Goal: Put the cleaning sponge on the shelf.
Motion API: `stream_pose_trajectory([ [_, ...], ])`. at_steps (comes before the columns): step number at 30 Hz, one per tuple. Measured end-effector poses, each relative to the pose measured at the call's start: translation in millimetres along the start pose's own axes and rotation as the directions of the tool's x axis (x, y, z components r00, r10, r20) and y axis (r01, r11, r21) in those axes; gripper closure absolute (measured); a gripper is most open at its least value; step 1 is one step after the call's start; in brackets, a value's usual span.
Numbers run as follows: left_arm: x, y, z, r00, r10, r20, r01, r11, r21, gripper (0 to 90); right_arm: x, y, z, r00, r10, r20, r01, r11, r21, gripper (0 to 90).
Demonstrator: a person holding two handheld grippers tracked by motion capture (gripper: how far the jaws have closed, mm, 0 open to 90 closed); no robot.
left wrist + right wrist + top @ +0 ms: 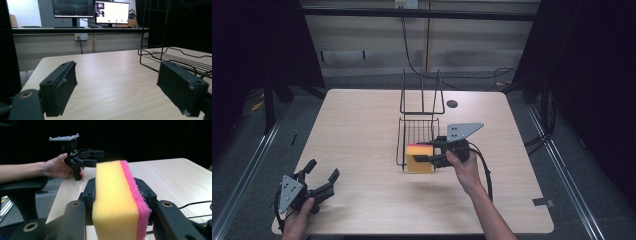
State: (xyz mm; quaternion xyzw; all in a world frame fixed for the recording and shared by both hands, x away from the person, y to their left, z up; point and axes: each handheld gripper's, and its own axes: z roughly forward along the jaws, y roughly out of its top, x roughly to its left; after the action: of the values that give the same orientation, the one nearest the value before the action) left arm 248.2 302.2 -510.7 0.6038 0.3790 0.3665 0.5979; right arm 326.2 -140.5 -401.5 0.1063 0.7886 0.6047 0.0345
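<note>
A yellow sponge (418,161) with a pink scouring side is clamped between the jaws of my right gripper (428,152), held above the table at the near end of a black wire rack (418,131). In the right gripper view the sponge (117,200) stands upright between the two black jaws, pink face to the right. My left gripper (321,172) rests low at the table's near left corner, jaws spread wide with nothing between them. In the left gripper view its fingers (58,87) frame bare tabletop, with the wire rack (175,58) off to the right.
The rack has a tall upright wire back (422,92) at its far end. A small dark round hole (452,104) lies in the wooden table (362,130) behind it. A cable (484,170) trails from my right gripper. Monitors (90,11) stand beyond the table.
</note>
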Motion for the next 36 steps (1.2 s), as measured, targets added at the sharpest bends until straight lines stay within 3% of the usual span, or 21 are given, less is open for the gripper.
stream_pose_trajectory([
  [14, 0.0, 0.0, 0.1, 1.0, 0.0, 0.0, 0.0, 1.0, 0.0, 15.6, -27.9, 7.9, 2.6, 0.9998, 0.008, 0.019, -0.008, 1.0, -0.023, 59.3],
  [32, 0.0, 0.0, 0.0, 1.0, 0.0, 0.001, 0.0, 1.0, 0.0, 15.5, -51.3, -9.0, 16.8, 0.9994, 0.035, -0.008, -0.035, 0.999, 0.036, 59.3],
  [36, 0.0, 0.0, 0.1, 1.0, 0.001, 0.0, -0.001, 1.0, 0.001, 15.6, -56.8, -12.3, 17.7, 0.9987, 0.052, 0.001, -0.052, 0.998, 0.028, 59.2],
])
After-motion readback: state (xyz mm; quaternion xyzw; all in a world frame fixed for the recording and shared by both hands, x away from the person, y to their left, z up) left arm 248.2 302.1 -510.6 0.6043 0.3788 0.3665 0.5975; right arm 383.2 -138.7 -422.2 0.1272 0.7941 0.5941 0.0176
